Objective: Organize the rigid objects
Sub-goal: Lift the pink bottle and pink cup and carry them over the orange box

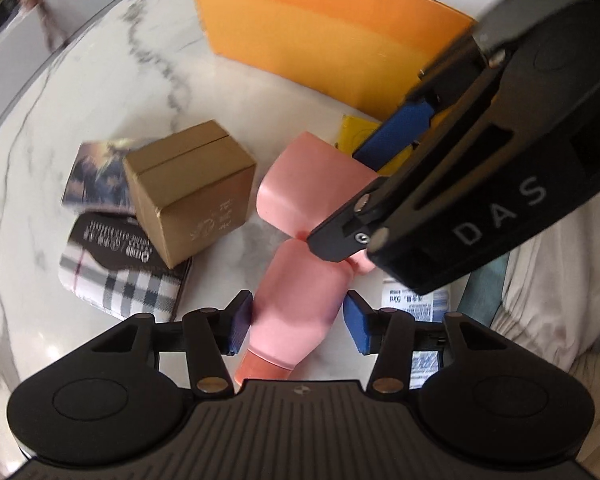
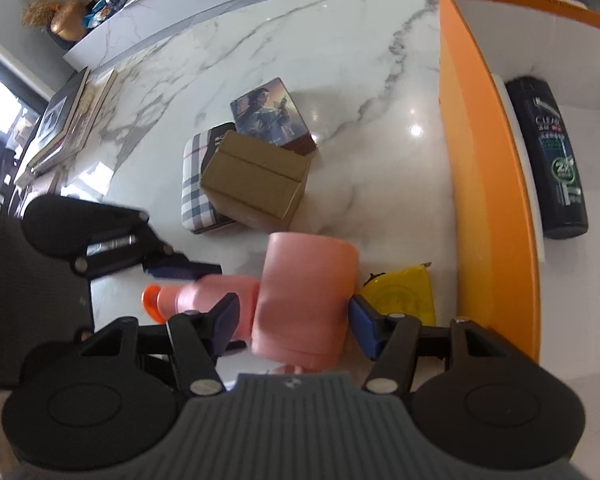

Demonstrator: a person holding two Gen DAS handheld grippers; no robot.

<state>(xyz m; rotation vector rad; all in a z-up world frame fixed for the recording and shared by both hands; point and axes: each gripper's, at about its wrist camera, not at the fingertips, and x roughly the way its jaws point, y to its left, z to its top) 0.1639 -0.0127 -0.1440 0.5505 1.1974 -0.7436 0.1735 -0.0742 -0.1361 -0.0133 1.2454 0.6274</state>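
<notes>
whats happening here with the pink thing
A person holding a claw in each hand is working on a pink hammer-shaped object lying on the marble table. The left claw brackets its handle and the right claw brackets its wide head; both look open, not clearly clamped. The orange box beside it already holds a dark shampoo bottle. A brown carton and other boxes wait on the table.
</notes>
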